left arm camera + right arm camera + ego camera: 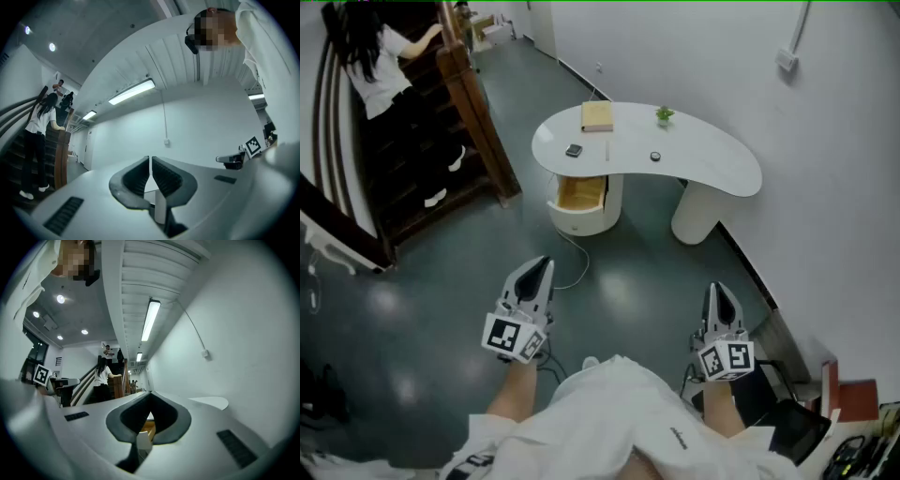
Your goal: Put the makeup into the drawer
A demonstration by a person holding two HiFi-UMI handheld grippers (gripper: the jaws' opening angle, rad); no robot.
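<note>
Small dark square makeup case (573,150) lies flat on the white kidney-shaped table (712,173), near its left front edge. It is too small to show a long axis or facing. A small round dark makeup pot (655,157) sits to the right of it, well apart. A thin pale stick (607,151) lies between them, its long axis running front to back.

The wood-lined drawer (580,194) below stands open toward the camera.

Left gripper (543,265) and right gripper (716,289) hover over the floor, well short of the table. Both have their jaws together and hold nothing.
</note>
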